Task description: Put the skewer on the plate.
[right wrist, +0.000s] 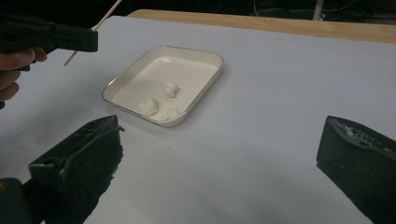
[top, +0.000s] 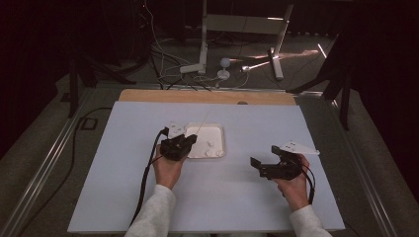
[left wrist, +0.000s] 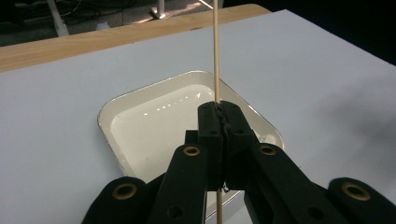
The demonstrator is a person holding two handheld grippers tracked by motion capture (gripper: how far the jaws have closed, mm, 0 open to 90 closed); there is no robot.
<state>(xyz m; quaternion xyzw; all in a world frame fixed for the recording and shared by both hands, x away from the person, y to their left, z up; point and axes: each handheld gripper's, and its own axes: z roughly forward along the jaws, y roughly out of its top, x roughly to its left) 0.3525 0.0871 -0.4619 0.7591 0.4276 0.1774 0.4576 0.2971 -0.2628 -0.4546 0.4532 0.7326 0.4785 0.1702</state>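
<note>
A thin wooden skewer stands between the jaws of my left gripper, which is shut on it. In the high view the left gripper hovers at the left edge of a white tray, and the skewer slants up and away over it. Three small white lumps lie in the near part of the tray. My right gripper is open with nothing between its jaws. It sits low over the table to the right of the tray, right gripper apart from it.
The tray rests on a pale sheet covering the table, with a wooden strip along the far edge. Cables and a white stand lie on the floor beyond. The other hand's gripper shows at upper left in the right gripper view.
</note>
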